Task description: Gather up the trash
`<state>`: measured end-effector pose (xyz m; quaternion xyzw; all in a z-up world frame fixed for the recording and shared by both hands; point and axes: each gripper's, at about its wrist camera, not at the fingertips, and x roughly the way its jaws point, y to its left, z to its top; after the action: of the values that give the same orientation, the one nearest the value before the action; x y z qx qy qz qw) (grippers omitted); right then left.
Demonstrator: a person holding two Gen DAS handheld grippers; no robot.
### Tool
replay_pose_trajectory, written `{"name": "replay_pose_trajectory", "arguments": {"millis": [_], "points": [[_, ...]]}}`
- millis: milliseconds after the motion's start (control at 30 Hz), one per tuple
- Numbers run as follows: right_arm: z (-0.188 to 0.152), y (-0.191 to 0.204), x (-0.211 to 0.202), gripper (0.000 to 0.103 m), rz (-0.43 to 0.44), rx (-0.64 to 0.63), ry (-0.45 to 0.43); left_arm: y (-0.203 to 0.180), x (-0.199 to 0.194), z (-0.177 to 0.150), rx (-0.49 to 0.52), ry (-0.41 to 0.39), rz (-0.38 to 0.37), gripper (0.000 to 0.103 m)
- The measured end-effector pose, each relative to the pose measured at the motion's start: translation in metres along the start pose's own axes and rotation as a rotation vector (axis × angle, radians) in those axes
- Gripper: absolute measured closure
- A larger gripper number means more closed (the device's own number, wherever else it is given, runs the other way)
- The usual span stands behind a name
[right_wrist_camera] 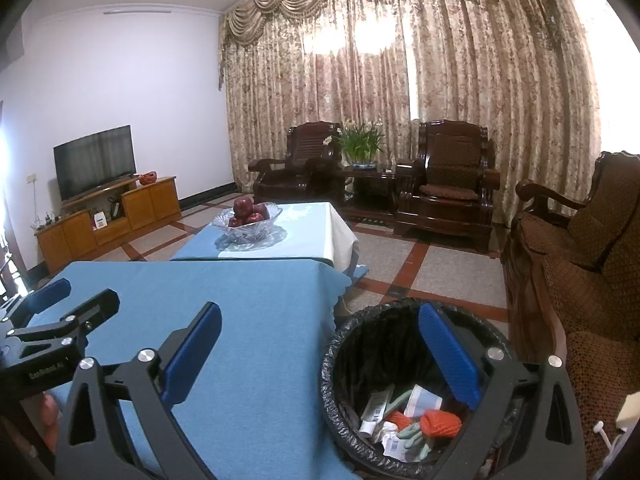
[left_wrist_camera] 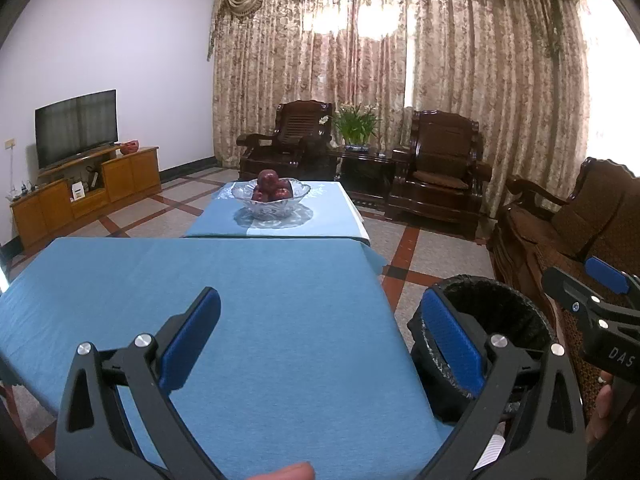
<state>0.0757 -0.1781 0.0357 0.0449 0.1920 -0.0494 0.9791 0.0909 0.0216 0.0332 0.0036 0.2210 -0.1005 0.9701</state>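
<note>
Trash (right_wrist_camera: 404, 420) lies in bottom of black-lined bin (right_wrist_camera: 344, 344): orange netting, tubes, crumpled paper, pale green glove. Bin stands on floor just beside right edge of my blue-clothed table (right_wrist_camera: 248, 320). My right gripper (right_wrist_camera: 320, 360) hangs over table edge and bin rim, fingers spread wide, nothing between pads. My left gripper (left_wrist_camera: 320, 340) hovers over table, likewise splayed, empty. Beyond: second table with glass bowl of red fruit (right_wrist_camera: 248, 218), dark wooden armchairs (right_wrist_camera: 448, 184), TV (right_wrist_camera: 96, 160).
</note>
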Motion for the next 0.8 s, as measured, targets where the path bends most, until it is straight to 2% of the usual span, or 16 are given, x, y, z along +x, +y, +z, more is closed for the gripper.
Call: {"name": "replay_pose_trajectory", "arguments": {"millis": [800], "points": [[-0.0042,0.0036,0.0017,0.006,0.002,0.002,0.005,0.0042,0.0029,-0.0017,0.001,0.005,0.001,0.005]]}}
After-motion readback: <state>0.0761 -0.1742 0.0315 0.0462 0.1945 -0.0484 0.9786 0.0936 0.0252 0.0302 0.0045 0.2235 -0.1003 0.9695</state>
